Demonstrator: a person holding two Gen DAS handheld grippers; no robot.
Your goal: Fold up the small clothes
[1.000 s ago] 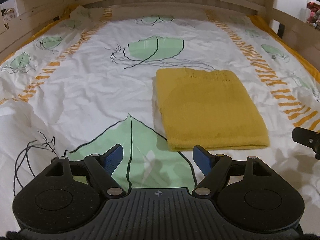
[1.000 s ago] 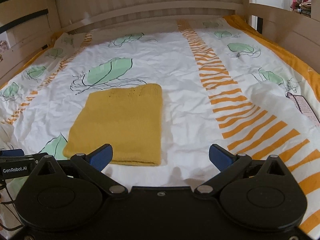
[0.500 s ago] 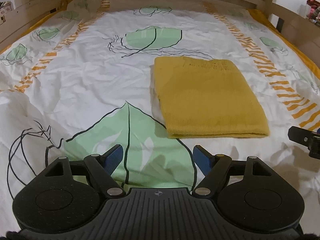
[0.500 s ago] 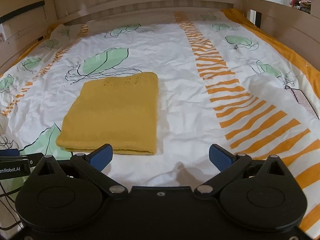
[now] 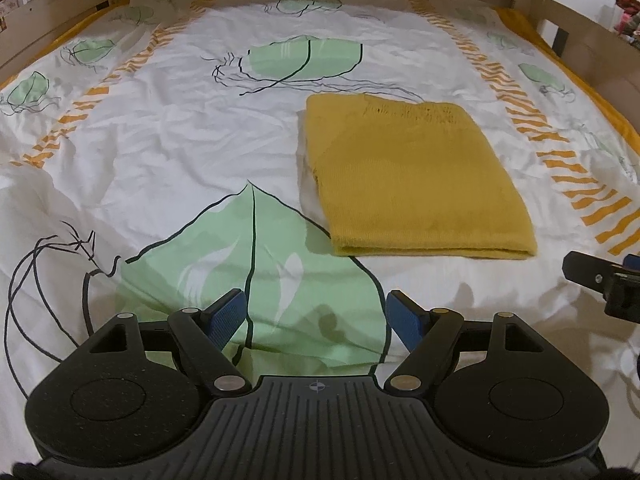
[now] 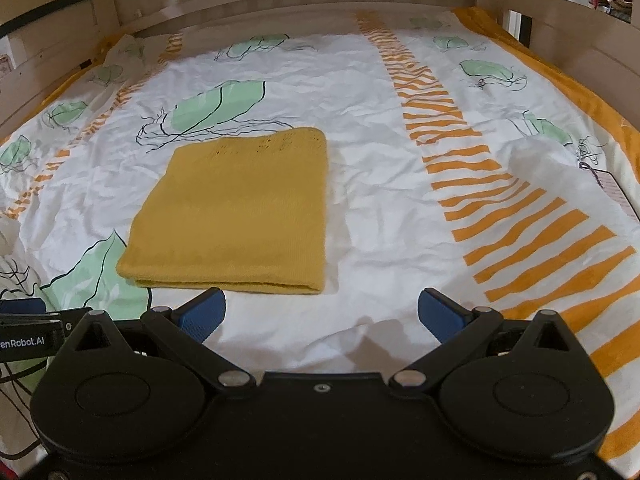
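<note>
Our left tool (image 5: 316, 316) hangs spread and empty over the green leaf print, probably because the yellow knit garment (image 5: 416, 176) already lies folded flat on the bed sheet (image 5: 160, 152), so nothing needs pinching. The right tool (image 6: 320, 312) is spread and empty too, just short of its near edge. Only writing readable: "enRobot.AI" on the left tool's side, seen from the right wrist.

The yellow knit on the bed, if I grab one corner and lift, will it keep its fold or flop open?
The yellow knit would probably flop open: it is soft cloth lying in loose layers, with nothing holding them together. It looks light, so one gripper should lift it. Pushed across the wrinkled sheet, it would likely bunch up instead of sliding.
</note>
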